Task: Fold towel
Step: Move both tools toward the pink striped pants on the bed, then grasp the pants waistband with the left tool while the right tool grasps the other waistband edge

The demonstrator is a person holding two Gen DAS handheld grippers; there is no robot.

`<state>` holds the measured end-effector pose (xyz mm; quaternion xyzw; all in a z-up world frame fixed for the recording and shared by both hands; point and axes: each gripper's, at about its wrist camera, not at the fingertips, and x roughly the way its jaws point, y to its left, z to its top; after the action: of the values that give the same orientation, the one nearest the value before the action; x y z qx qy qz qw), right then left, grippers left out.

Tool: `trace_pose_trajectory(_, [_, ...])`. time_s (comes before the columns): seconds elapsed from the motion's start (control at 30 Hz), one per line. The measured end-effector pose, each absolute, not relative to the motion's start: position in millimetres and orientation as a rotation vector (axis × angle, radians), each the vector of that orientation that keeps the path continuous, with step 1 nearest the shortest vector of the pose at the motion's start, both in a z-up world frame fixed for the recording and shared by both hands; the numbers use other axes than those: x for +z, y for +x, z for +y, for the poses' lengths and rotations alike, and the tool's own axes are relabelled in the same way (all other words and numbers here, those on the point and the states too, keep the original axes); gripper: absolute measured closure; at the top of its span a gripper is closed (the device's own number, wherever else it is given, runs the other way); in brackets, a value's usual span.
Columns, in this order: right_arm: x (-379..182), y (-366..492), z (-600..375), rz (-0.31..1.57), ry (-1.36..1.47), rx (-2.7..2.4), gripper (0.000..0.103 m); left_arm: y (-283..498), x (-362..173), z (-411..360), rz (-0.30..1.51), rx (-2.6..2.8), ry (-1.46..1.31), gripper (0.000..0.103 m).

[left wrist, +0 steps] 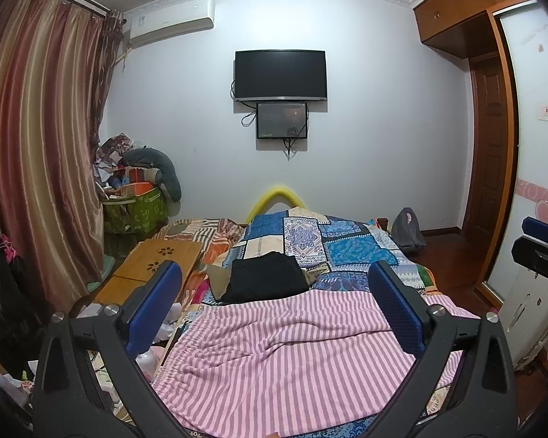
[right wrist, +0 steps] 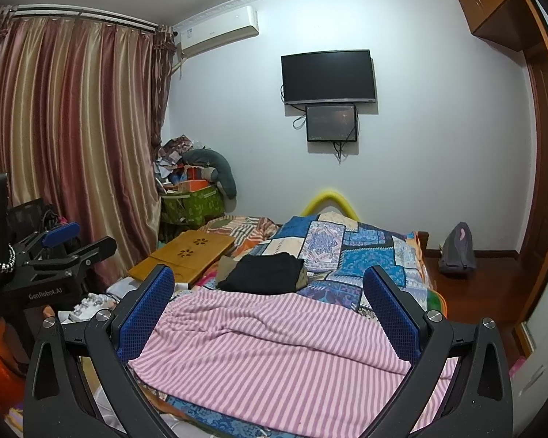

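On the bed [left wrist: 350,252] lies the towel [left wrist: 285,357], pink with white stripes, spread out flat with a few wrinkles. It sits on a blue patchwork quilt [right wrist: 361,252]. Just past its far edge is a folded black cloth [left wrist: 266,277] (touching the towel or not, I cannot tell). The left gripper [left wrist: 274,310] hangs above the towel with its blue fingers wide apart and holds nothing. The right gripper [right wrist: 270,314] is the same, wide apart and empty, above the towel.

Left hand-held gripper [left wrist: 274,310] and right hand-held gripper [right wrist: 270,310] hover spread wide.
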<state>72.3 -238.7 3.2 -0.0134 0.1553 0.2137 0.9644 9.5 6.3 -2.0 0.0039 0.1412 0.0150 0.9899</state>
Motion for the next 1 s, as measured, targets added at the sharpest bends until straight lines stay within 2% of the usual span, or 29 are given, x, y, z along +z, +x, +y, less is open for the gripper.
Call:
trace_pose_trajectory(0.3, [-19.7,111.0,-250.2,0.414,-0.130,0.350,0.000,63.4,-13.6,32.3,0.350,0.066,-0.003,0.000])
trace_pose_trajectory(0.5, [-36.1,148.8,-277.2,0.477,-0.240,0.276,0.000,133.3,-31.4,64.5,0.427,0.115,0.021,0.000])
trace_pose_trajectory(0.6, [-49.3,174.4,-293.5,0.534,-0.207,0.253,0.000,172.0,-46.0,80.2,0.491,0.124,0.032,0.000])
trace_pose_trajectory(0.9, [-109.0,255.6,-350.1,0.683,-0.099,0.128,0.000,303.9,-139.2,137.5,0.751,0.214,0.028,0.000])
trace_pose_trajectory(1.0, [-129.9,277.5,-366.8,0.731,-0.097,0.079,0.002,345.5,-184.3,160.1,0.856,0.229,0.004,0.013])
